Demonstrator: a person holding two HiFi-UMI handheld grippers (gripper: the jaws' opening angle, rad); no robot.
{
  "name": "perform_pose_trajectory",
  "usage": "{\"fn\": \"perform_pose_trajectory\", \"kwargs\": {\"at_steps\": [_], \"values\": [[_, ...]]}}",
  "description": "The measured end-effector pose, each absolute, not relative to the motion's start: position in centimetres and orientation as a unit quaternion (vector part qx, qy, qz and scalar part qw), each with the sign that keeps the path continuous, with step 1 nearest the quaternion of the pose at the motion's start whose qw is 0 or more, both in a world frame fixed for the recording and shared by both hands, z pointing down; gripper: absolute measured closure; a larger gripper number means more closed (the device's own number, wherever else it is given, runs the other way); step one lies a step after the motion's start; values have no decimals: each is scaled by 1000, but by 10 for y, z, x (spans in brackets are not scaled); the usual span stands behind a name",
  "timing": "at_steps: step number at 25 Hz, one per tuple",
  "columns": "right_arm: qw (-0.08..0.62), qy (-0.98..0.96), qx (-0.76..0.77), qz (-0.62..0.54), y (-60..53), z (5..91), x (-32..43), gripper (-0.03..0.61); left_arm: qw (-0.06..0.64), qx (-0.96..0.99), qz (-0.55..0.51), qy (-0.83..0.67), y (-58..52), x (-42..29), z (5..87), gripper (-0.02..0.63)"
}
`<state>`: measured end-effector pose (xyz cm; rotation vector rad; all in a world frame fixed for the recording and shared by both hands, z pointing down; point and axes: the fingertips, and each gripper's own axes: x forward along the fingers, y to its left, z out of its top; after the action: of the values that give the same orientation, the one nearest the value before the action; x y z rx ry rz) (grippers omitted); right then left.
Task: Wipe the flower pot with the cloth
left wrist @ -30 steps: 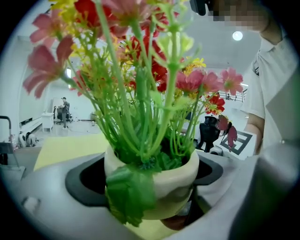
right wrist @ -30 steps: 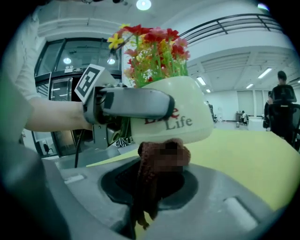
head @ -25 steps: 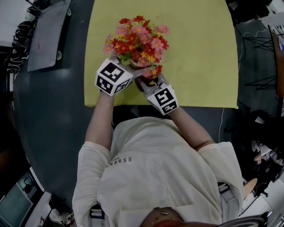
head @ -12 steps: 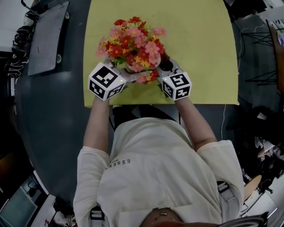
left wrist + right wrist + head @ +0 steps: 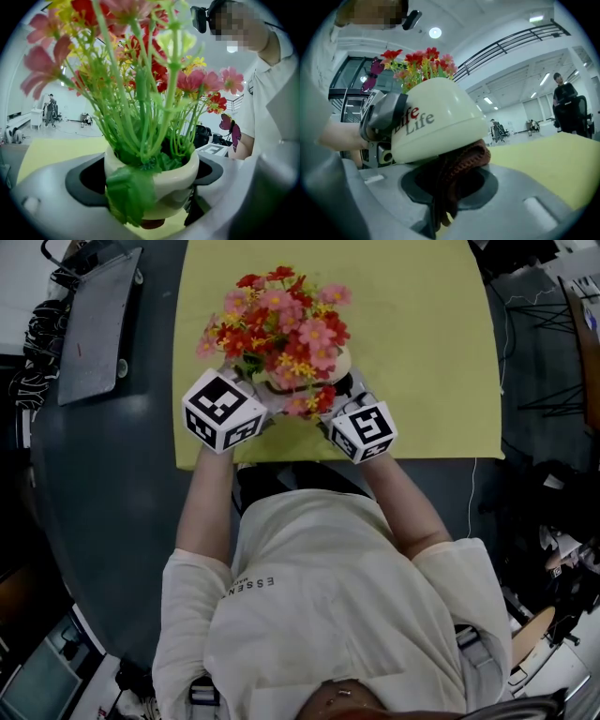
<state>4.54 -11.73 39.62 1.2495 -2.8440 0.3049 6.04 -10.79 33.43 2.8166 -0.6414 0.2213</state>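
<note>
The left gripper [image 5: 150, 182] has its jaws closed narrowly on the cream flower pot [image 5: 176, 176], one jaw on each side of the pot's wall just under the rim. The right gripper [image 5: 450, 187] pinches a dark brown knitted cloth [image 5: 464, 161] between its jaws. The bunched top of the cloth presses against the lower curve of the pot, beneath the printed word "Life". From the head view, the two grippers flank the pot, the left at its left side and the right at its right front. The red, pink and yellow flowers [image 5: 281, 320] spread above them and hide most of the pot.

A second ago the right gripper sat lower, at the near front of the pot. Half a second ago it had swung out to the pot's right side, and it has now slid back a little toward the front. Over the same time the pot and flowers shifted slightly toward the far left. This reads as a wiping stroke already under way, with the cloth rubbing round the right wall while the left gripper steadies the pot.

The pot is over the near edge of the yellow mat [image 5: 422, 352], which lies on a dark table [image 5: 112, 484]. Whether the pot rests on the mat or is lifted cannot be told.
</note>
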Motion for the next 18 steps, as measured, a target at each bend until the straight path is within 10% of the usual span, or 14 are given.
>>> {"fn": "perform_pose_trajectory", "kwargs": {"at_steps": [18], "values": [[41, -962, 247, 108, -67, 426, 0, 518, 136, 966, 75, -208, -109, 58, 344, 61]]}}
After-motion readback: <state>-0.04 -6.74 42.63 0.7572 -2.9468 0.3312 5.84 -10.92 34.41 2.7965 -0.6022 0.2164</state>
